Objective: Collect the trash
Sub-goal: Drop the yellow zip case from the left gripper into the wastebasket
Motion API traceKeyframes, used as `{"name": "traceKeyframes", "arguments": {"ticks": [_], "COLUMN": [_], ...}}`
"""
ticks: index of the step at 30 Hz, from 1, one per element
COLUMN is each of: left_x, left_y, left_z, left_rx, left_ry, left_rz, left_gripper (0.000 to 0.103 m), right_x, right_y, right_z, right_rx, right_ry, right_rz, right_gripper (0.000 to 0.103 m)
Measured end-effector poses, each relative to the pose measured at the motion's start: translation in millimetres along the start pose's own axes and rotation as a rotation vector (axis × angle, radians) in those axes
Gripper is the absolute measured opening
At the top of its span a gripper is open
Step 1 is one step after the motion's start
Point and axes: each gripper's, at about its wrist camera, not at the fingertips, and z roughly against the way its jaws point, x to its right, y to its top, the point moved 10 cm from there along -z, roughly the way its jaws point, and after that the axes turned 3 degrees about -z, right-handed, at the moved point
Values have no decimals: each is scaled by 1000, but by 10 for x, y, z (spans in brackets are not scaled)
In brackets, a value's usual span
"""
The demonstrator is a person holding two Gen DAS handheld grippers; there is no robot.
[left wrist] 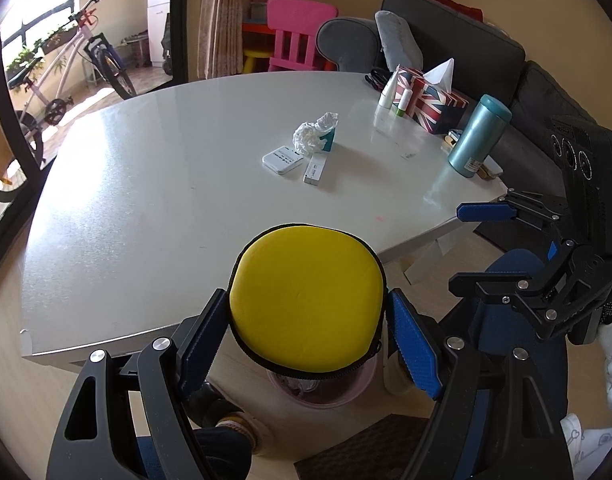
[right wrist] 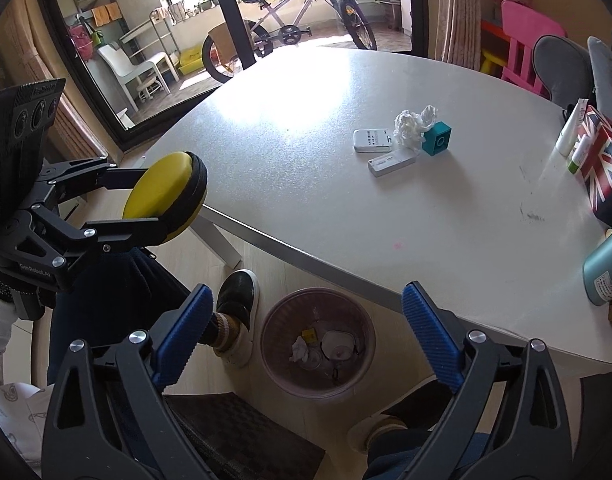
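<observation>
Your left hand-held gripper (left wrist: pixel 306 332) is pinching the yellow zip case (left wrist: pixel 308 300) across its width, both blue pads pressing on its rim, and it is hanging off the near edge of the bench (left wrist: pixel 146 200), over the floor. Directly beneath it the pink waste bin (right wrist: pixel 318 344) is standing open, so the case appears to lie straight above the drop, if it is indeed meant as trash. Your right hand-held gripper (right wrist: pixel 306 336) is holding nothing, its fingers spread wide, and it is also looking down at the bin from beside the left one. Farther out and ahead, the crumpled tissue (left wrist: pixel 312 136) is lying mid-bench, touching a teal box (left wrist: pixel 328 140), with two white packets (left wrist: pixel 294 162) just in front; open bench surrounds them, and the right one seems freer to reach.
</observation>
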Motion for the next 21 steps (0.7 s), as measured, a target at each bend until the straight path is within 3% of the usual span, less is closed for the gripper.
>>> {"name": "traceKeyframes", "arguments": {"ticks": [19,20,21], "left_x": [415,419,418], "left_y": [-123,-106,-86], "left_z": [-254,-248,-241], "left_rx": [-61,-51,-45], "left_ry": [-63,-57,-53], "left_rz": [-82,-88,-88], "left_gripper": [78,80,90], "right_x": [457,468,475], "right_y": [156,161,166], "right_z": [253,263,270], "right_rx": [73,75,78], "right_ry": [-100,-101,-100], "right_rz": [-79,-82,-84], "right_gripper": [94,94,94]}}
